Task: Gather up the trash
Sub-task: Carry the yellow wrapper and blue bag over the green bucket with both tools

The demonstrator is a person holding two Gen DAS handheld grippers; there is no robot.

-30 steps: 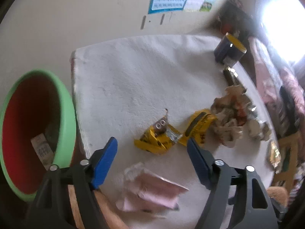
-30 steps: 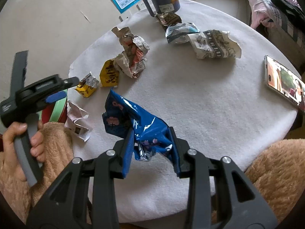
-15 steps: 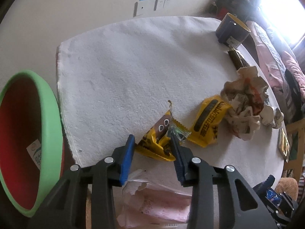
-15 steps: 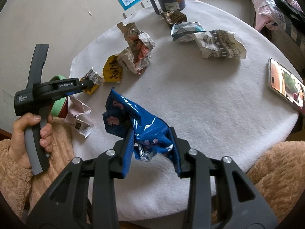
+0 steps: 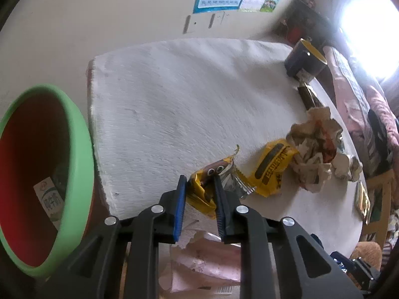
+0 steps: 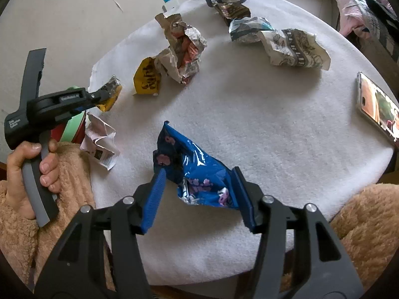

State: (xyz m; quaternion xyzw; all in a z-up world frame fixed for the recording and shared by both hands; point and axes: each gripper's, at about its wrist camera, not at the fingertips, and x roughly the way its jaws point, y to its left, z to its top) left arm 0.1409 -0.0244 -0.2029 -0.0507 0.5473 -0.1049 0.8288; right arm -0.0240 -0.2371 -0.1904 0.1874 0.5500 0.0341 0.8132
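While left hand-held gripper (image 5: 199,196) clamps yellow wrapper (image 5: 203,186); right hand-held gripper (image 6: 199,194) apart, straddling blue bag (image 6: 192,172).

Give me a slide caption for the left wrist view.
Left gripper shut on a yellow candy wrapper at the table edge, green-rimmed bin alongside.

Soft daylight fills both fisheye views. In the left wrist view, a window (image 5: 369,22) at upper right is blown out to white glare, hazing the mug (image 5: 305,61) beside it. The white tablecloth (image 5: 187,104) looks slightly smeared by motion blur. Straight lines bend near the dark, rounded corners. The right wrist view is sharper and evenly lit, with a glossy blue wrapper (image 6: 192,167) showing small highlights.
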